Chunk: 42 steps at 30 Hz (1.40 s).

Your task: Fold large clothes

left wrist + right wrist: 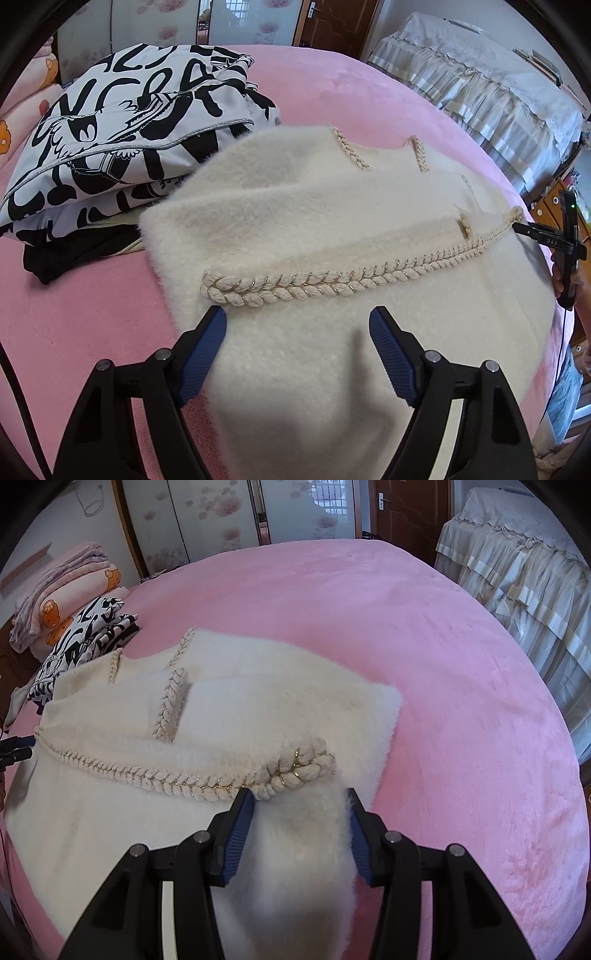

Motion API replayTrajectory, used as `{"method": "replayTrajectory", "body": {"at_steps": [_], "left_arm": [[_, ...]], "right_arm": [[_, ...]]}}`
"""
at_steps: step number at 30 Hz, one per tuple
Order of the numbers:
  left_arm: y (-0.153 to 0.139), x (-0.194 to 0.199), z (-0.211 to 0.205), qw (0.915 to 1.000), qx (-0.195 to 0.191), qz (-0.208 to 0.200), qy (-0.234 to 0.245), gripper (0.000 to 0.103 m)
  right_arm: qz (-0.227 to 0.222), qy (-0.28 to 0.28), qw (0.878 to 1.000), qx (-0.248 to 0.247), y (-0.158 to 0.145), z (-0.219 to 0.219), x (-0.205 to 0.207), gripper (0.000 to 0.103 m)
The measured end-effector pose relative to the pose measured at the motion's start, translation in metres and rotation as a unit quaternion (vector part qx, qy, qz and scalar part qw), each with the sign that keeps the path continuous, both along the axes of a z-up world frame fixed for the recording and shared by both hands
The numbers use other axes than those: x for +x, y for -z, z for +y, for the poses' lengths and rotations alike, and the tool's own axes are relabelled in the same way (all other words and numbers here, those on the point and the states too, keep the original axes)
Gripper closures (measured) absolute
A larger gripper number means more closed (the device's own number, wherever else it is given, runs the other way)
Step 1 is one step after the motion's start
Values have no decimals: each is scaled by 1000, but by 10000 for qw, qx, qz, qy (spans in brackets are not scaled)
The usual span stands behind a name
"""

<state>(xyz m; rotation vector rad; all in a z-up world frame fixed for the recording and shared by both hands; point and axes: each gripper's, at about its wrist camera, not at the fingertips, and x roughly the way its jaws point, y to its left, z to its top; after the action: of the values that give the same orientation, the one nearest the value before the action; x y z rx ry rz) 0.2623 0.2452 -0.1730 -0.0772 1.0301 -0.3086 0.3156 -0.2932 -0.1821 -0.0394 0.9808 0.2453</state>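
A fluffy cream knit cardigan with braided rope trim is lying partly folded on a pink plush bed, beside a folded black-and-white printed garment. The left gripper is hovering released over its near edge, while the right gripper is clenching a bunched fold beside the trim. Only the right view is showing pink cartoon-print bedding stacked by floral wardrobe doors.

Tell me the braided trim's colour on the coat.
Cream braided trim with gold links, clearest in left wrist view.

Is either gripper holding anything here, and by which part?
The right gripper pinches the cream fuzzy cardigan by a bunched edge just beside its braided trim. The left gripper is open above the cardigan, holding nothing.
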Motion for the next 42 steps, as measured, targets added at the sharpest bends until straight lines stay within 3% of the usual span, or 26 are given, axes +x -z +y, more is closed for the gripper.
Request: {"method": "replayTrajectory", "body": {"at_steps": [6, 11, 16, 19, 22, 24, 26, 31, 34, 38, 42], "left_arm": [[-17, -12, 12, 9995, -51, -313, 53, 24], [-5, 4, 11, 9999, 93, -95, 46, 24], [5, 14, 20, 9998, -133, 80, 109, 24], [8, 16, 20, 9997, -189, 64, 164, 39], [13, 18, 16, 9999, -104, 7, 96, 48], [13, 16, 8, 9999, 108, -73, 80, 54], [9, 10, 0, 9990, 388, -173, 105, 68], [-3, -9, -15, 9940, 1081, -139, 23, 89], [-12, -25, -31, 9855, 1683, -210, 24, 95], [-35, -36, -44, 9653, 2496, -644, -417, 96], [-69, -38, -35, 9587, 2490, -1006, -936, 96]], "right_arm": [[-39, -11, 10000, -27, 3, 2, 0, 52], [-38, 34, 10000, 23, 6, 1, 2, 52], [-25, -18, 10000, 22, 7, 0, 3, 52], [-13, -45, 10000, -9, 8, 2, 4, 52], [-41, 19, 10000, -41, 11, 3, 5, 53], [-34, 95, 9999, -128, 12, 6, 5, 54], [-135, 144, 9990, -404, 10, 13, 1, 61], [-526, 176, 9909, -1226, -1, 35, -20, 95], [-736, 232, 9869, -1419, -12, 43, -34, 95], [-1054, 483, 9859, -1207, -43, 42, -45, 96], [-1413, 668, 9833, -931, -80, 36, -50, 96]]}}
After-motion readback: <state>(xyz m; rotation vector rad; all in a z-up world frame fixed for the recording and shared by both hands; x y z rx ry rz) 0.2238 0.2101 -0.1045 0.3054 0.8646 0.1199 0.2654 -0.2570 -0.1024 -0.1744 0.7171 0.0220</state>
